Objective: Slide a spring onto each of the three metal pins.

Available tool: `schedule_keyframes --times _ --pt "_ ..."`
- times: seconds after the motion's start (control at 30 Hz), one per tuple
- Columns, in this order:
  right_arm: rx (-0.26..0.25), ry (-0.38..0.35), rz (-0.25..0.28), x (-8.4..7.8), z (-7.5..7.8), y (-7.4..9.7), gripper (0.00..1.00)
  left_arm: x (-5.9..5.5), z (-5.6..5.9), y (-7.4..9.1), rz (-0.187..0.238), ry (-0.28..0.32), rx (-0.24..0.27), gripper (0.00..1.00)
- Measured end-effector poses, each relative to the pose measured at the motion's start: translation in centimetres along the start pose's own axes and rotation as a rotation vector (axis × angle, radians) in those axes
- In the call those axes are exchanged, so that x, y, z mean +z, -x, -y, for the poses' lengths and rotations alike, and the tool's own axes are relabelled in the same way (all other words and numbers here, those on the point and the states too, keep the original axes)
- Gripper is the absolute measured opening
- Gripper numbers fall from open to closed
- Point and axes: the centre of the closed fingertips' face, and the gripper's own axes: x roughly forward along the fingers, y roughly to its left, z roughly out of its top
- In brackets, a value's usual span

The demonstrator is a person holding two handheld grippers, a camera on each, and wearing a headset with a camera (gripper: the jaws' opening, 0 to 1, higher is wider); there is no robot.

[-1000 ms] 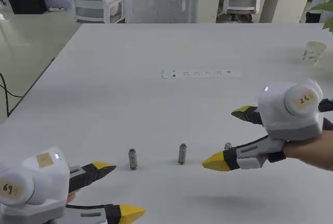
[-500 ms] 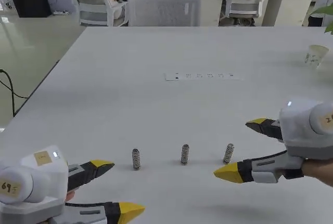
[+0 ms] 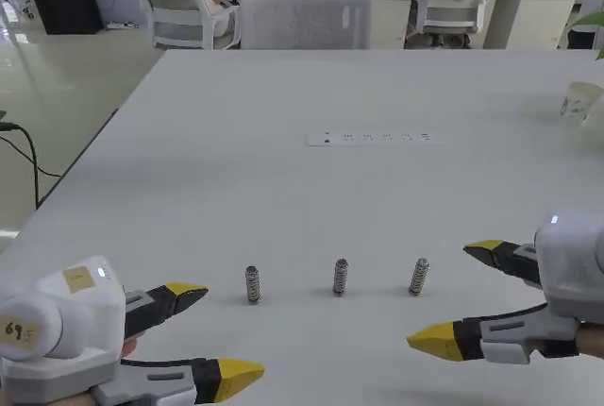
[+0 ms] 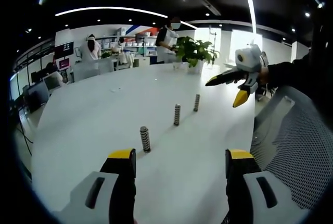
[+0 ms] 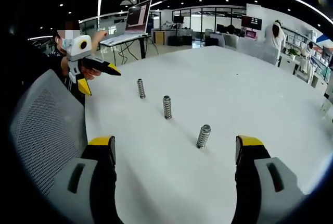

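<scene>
Three pins stand in a row on the white table, each with a spring around it: the left one [image 3: 252, 284] [image 4: 145, 138] [image 5: 140, 88], the middle one [image 3: 341, 277] [image 4: 177, 114] [image 5: 167, 107] and the right one [image 3: 419, 276] [image 4: 196, 102] [image 5: 203, 136], which leans slightly. My left gripper [image 3: 206, 330] [image 4: 177, 157] hovers open at the near left, short of the left pin, with nothing between its fingers. My right gripper [image 3: 461, 296] [image 5: 174, 146] is open and empty at the near right, just right of the right pin.
A power strip [image 3: 376, 139] lies flat mid-table. A paper cup [image 3: 581, 101] stands at the far right edge. Office chairs [image 3: 300, 21] and desks line the far side. Bare tabletop [image 3: 283, 198] stretches beyond the pins.
My right gripper has pulled back to the right and down, away from the right pin, which now stands in full view. The left gripper has barely moved.
</scene>
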Motion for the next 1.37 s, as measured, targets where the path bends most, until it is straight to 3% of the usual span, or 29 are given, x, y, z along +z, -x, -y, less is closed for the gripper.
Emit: schedule_keyframes --times 0.47,1.37 --pt "-0.007 -0.042 -0.033 -1.6 -0.2 0.1 0.98 0.3 -0.5 -0.2 0.032 0.03 0.033 0.69" --pt "-0.012 -0.062 -0.031 -1.8 -0.1 0.2 0.98 0.5 -0.6 -0.1 0.035 0.042 0.046 0.69"
